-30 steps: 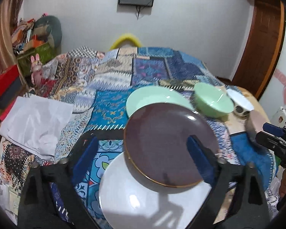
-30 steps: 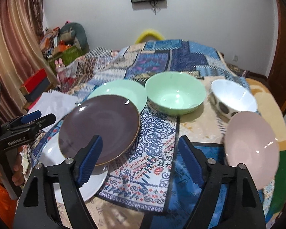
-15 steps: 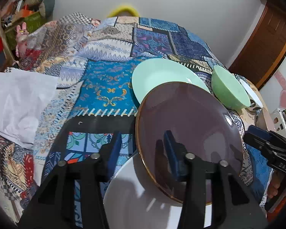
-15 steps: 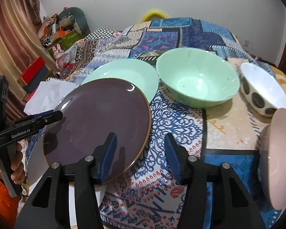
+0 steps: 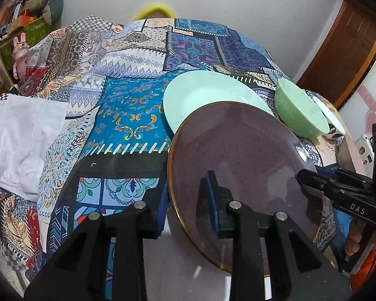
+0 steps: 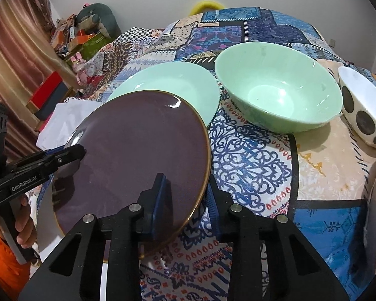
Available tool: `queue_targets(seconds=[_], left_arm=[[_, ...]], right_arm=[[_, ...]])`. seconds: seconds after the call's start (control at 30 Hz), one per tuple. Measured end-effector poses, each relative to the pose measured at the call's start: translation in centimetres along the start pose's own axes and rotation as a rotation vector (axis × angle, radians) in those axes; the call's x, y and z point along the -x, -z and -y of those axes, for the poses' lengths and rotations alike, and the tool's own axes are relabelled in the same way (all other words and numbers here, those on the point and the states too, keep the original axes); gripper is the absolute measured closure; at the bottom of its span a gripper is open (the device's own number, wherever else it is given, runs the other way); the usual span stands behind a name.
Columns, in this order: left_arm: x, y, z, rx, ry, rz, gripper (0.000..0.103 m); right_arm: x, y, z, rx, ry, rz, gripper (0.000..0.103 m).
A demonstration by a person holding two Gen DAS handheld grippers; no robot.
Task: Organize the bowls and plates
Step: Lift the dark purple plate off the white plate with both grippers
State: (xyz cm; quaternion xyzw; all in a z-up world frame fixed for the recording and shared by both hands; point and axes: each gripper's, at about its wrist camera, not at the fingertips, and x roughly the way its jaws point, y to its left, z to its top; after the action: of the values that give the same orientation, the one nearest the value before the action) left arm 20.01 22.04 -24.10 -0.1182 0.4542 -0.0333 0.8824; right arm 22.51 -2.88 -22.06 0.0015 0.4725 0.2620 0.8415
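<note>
A patchwork-patterned blue bedspread (image 5: 127, 115) covers the surface before me, a folded white cloth (image 5: 20, 138) lying at its left edge. Beyond it I see a pink rabbit figurine (image 6: 79, 66), a yellow foam ring (image 6: 208, 6) against the white wall (image 5: 250, 7), and a brown wooden door (image 5: 346, 50).

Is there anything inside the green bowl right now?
No. In the right wrist view the green bowl shows only its bare glossy inside, standing on the patterned cloth beside the mint plate.
</note>
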Motion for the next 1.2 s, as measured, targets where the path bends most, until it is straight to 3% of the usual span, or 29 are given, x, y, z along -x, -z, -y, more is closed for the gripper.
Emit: queue_targets(seconds=[0.6,1.2], left_arm=[[0.5,0.5,0.8,-0.032,-0.005,-0.012,0.075],[4.1,1.7,4.5,-0.054,0.007,0.021,0.075]], right_arm=[[0.8,0.3,0.4,0.002,0.010,0.017,0.078],[5.4,1.4,1.2,-0.011,0.015,0.080,0.079]])
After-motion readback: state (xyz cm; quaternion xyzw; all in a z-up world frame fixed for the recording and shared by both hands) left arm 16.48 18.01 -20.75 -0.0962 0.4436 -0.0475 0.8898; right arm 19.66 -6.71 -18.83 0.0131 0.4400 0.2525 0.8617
